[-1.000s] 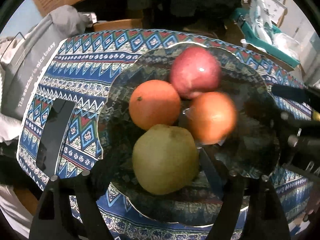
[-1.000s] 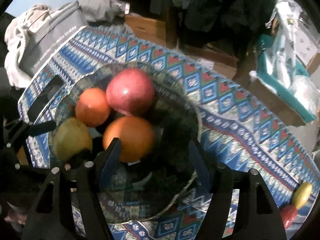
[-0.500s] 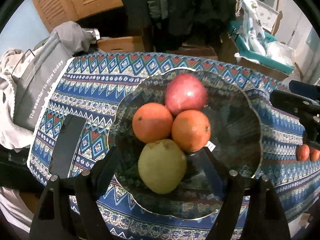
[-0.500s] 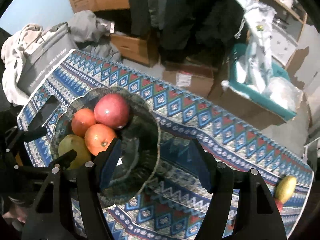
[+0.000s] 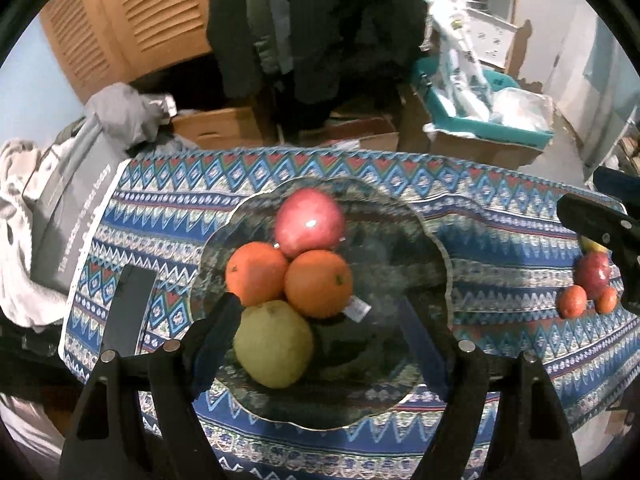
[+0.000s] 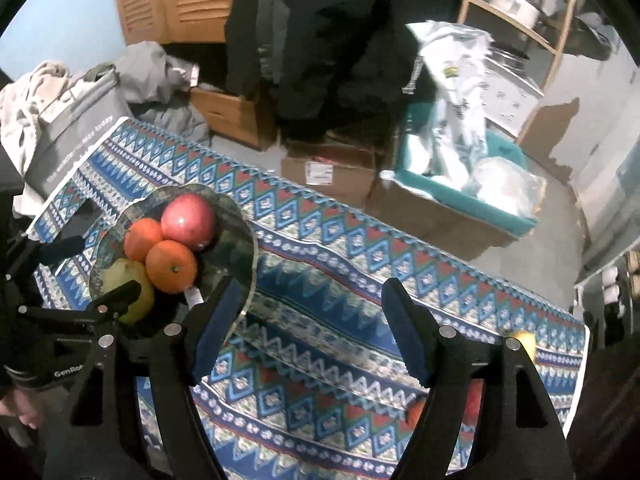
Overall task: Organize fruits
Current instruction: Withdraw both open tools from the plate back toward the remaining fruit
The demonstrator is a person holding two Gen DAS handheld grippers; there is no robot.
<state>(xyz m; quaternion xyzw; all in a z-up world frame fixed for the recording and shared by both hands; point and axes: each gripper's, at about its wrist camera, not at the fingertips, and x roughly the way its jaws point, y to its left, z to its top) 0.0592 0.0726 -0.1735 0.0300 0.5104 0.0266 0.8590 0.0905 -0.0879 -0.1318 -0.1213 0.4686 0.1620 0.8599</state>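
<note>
Jaws spread and empty on the left gripper (image 5: 320, 332), opening on the right gripper (image 6: 308, 328); four fruits cluster in the glass bowl (image 5: 436, 240), apparently gathered there.

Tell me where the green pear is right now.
In the left wrist view the pear lies at the near left of the glass bowl, touching the two oranges behind it.

Red apple (image 5: 310, 217), 2 orange oranges (image 5: 256, 273), green pear (image 5: 273, 343), blue zigzag-pattern cloth (image 5: 168, 216)
</note>
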